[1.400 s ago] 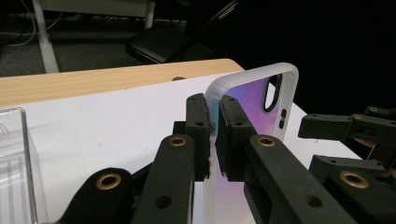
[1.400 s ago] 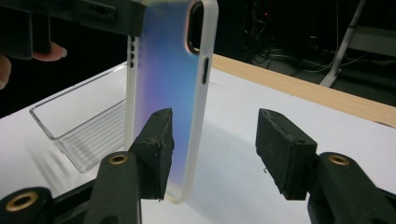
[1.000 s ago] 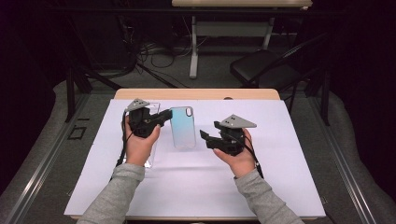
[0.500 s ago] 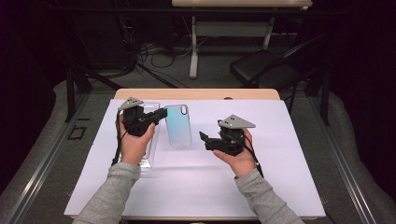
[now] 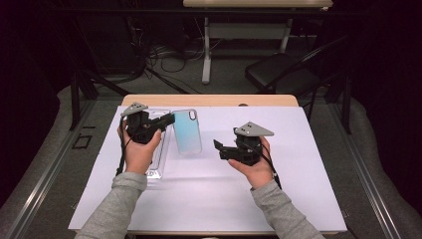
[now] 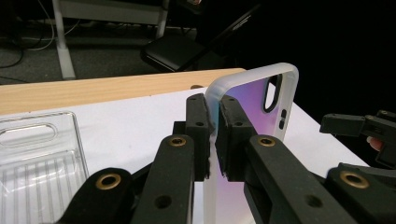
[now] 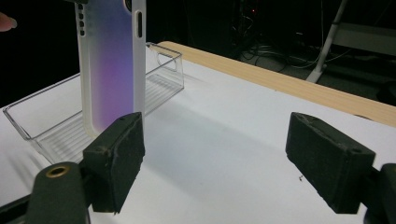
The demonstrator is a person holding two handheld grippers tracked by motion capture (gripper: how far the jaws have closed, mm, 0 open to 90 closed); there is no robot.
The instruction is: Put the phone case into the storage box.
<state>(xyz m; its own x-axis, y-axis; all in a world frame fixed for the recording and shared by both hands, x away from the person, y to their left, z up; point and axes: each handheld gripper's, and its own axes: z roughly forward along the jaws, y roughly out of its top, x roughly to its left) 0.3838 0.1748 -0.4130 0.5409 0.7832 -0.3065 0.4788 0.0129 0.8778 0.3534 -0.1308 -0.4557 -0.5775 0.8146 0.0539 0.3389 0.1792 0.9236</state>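
Note:
A translucent phone case (image 5: 187,130) with a blue-to-purple tint hangs above the white sheet, pinched at one long edge. My left gripper (image 5: 171,118) is shut on that edge; in the left gripper view its pads (image 6: 201,126) squeeze the white rim of the case (image 6: 254,98). To the right of the case my right gripper (image 5: 217,148) points at it, a short gap away. Its jaws have just been opening, and nothing lies between them. In the right gripper view the right gripper (image 7: 219,158) stands wide, with the case (image 7: 112,65) upright at the far left.
A clear plastic tray (image 5: 158,160) lies on the white sheet (image 5: 298,189) under my left hand, also seen as the tray (image 6: 37,154) and the tray (image 7: 163,79). A wooden table edge (image 5: 209,100) runs along the far side. A black chair (image 5: 278,74) stands behind it.
My left gripper has carried the phone case a little to the left. The right hand has kept its place.

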